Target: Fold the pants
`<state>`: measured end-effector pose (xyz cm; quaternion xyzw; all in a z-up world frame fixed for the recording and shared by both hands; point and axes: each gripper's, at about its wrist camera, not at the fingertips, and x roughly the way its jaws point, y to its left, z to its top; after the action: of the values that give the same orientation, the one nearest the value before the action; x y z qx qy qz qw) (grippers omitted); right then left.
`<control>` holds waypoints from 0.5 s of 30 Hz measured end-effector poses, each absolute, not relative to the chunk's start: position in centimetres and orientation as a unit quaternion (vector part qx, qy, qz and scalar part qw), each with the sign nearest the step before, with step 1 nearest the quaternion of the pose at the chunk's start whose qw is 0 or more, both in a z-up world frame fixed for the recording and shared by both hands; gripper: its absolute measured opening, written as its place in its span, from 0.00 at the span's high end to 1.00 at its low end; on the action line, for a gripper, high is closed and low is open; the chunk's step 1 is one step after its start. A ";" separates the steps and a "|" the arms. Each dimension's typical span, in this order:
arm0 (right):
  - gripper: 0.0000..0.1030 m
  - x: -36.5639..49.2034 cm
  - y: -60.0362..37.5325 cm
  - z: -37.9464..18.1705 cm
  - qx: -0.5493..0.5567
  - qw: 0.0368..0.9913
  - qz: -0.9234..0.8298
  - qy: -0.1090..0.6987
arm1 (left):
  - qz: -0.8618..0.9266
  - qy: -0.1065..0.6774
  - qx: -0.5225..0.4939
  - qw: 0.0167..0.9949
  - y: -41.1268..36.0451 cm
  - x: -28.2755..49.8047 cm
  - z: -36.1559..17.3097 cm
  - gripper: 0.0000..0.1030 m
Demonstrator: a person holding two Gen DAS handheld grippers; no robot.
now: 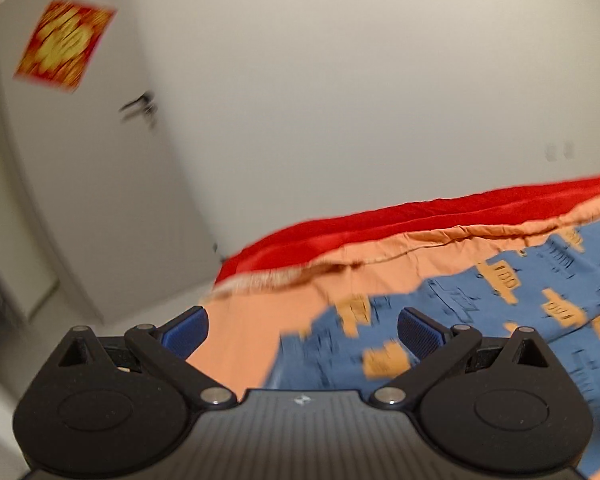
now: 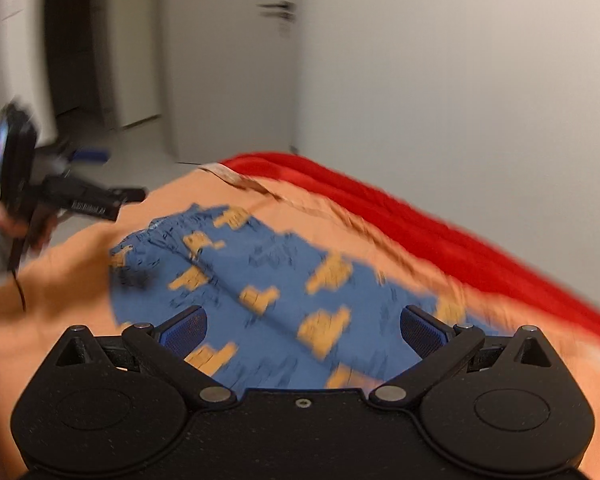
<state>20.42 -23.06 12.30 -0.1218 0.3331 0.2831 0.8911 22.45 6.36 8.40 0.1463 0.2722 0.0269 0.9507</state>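
Note:
Blue pants with orange block prints (image 2: 268, 280) lie on an orange sheet (image 2: 60, 272) on a bed; they also show in the left wrist view (image 1: 500, 304). My left gripper (image 1: 302, 334) is open and empty, held above the pants' left edge. My right gripper (image 2: 302, 334) is open and empty, held above the near part of the pants. The left gripper also shows in the right wrist view (image 2: 100, 184), raised at the left beyond the bed's edge. Both views are blurred.
A red blanket (image 2: 460, 240) runs along the bed's far side by a white wall (image 2: 460, 80). A white door with a dark handle (image 2: 278, 10) and a red and gold poster (image 1: 64, 42) stands beyond. Pale floor (image 2: 132, 144) lies left of the bed.

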 end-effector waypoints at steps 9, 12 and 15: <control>0.00 34.2 -22.7 2.0 -0.081 0.855 0.318 0.401 | -0.058 0.397 0.194 0.895 7.5 35.1 2.5 0.00; 0.01 37.4 -21.9 0.2 -0.077 0.843 0.329 0.418 | -0.077 0.429 0.210 0.875 7.5 37.9 0.8 0.00; 0.01 39.8 -20.8 -1.2 -0.077 0.843 0.337 0.413 | -0.100 0.446 0.209 0.865 7.9 39.9 -0.4 0.00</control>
<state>39.84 -20.77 -1.21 -0.0773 0.4125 0.3373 0.8427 39.94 7.89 -0.41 0.2087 0.4458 -0.0999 0.8647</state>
